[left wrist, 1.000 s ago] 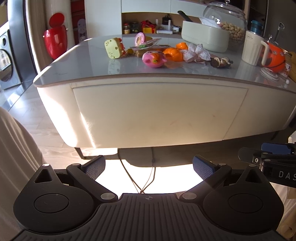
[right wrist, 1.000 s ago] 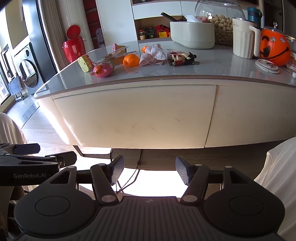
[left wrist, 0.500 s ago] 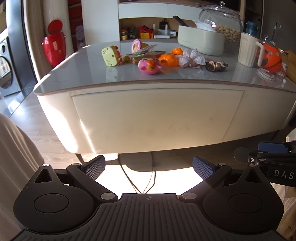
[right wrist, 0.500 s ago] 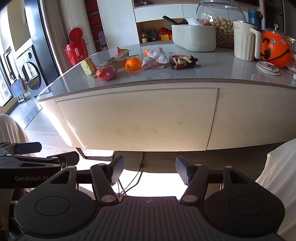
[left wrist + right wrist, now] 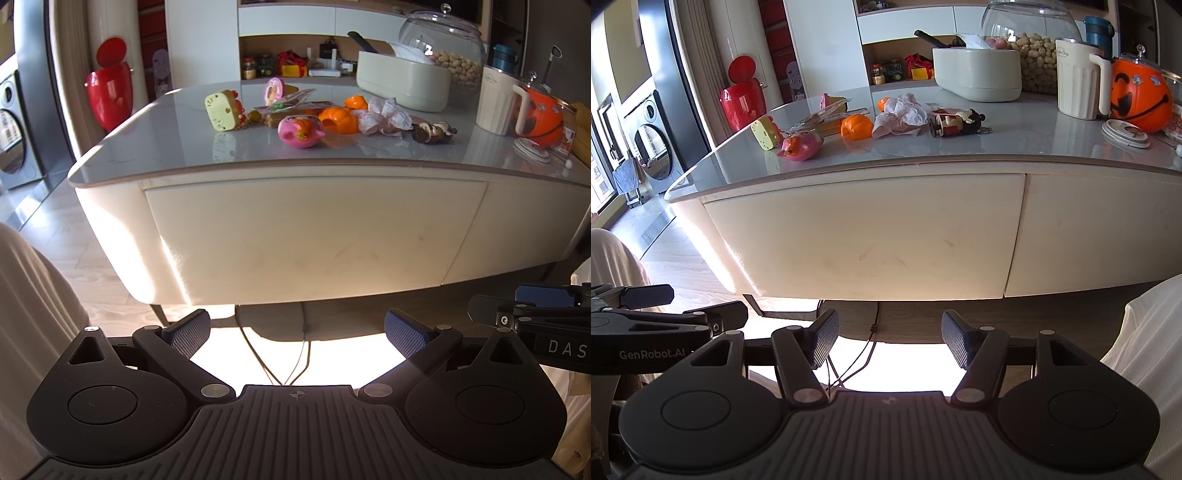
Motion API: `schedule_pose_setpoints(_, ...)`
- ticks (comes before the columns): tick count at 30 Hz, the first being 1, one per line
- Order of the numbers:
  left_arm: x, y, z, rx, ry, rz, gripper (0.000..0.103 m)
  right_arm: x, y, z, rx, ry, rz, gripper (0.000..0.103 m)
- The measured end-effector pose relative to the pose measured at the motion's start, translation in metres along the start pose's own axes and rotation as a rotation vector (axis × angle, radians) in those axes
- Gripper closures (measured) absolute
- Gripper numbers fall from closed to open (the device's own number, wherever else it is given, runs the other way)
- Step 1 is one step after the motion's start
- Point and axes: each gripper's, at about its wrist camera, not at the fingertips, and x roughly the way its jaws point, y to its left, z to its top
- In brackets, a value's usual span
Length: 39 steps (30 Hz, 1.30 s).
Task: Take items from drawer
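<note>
Two grippers low in front of the bench (image 5: 147, 155), both empty: left gripper (image 5: 297, 334) fingers spread wide, right gripper (image 5: 890, 338) fingers spread narrower, nothing between either pair. Drawer (image 5: 864, 232) front is flush with the bench body, closed, above and beyond the fingers. Bench top holds a pink toy (image 5: 300, 132), orange toy (image 5: 856, 126), crumpled cloth (image 5: 901, 114) and a pumpkin bucket (image 5: 1140, 99).

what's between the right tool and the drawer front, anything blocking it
Nothing visible stands in the way. The right tool hangs open and empty below the closed drawer front, with only open air between them. The toys sit up on the tabletop, out of the path. No handle shows on the drawer front.
</note>
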Motion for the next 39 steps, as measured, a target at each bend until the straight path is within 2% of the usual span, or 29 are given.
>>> schedule_pose_setpoints(39,-0.0001,0.0020,-0.0001,-0.011,0.001,0.002,0.000,-0.0003,-0.0010,-0.0023,0.010,0.005,0.005,0.041)
